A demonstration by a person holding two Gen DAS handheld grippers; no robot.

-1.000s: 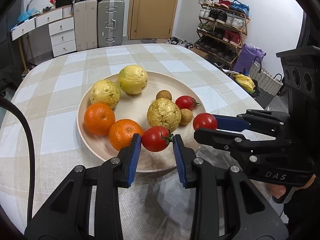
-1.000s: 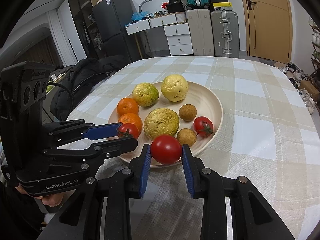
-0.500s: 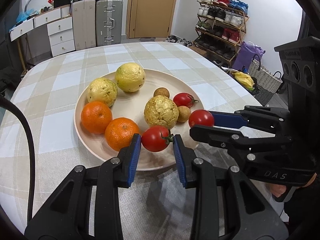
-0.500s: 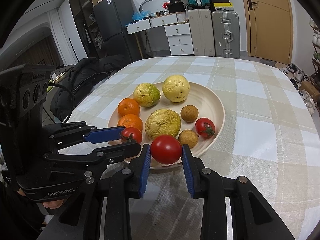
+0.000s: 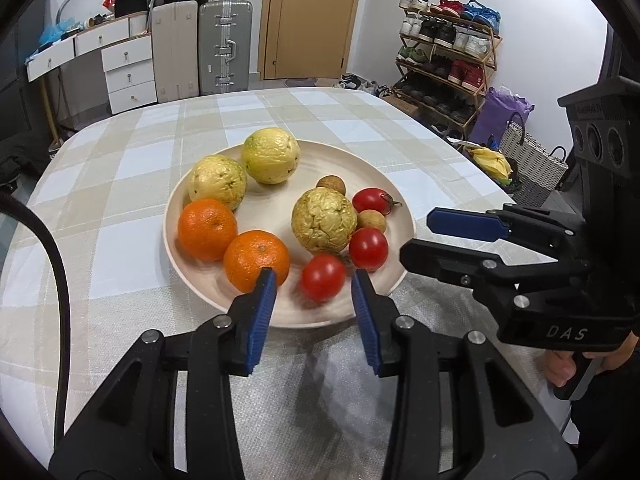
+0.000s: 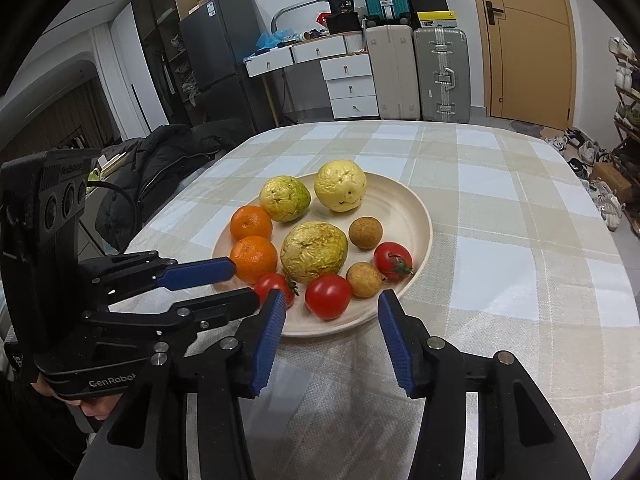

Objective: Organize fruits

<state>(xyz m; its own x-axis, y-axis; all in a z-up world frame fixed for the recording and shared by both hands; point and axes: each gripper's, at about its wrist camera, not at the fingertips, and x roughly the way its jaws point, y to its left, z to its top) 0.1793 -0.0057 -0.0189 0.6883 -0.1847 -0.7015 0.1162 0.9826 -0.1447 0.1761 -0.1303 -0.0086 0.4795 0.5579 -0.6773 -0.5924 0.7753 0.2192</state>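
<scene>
Tomatoes [image 5: 322, 277] [image 6: 328, 295] on plate [image 5: 400, 216], roundish, axis unclear; both tools [image 5: 313, 292] [image 6: 332, 312] opening, pads clear.

Suitcases [image 5: 204, 46] by door [image 5: 308, 16] — shoe rack [image 5: 448, 60] right — drawers [image 6: 350, 84].

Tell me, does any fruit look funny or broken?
Yes. The yellow-green fruit in the middle of the plate has wrinkled, cracked-looking skin. Nothing has spilled; every fruit sits on the plate.
</scene>
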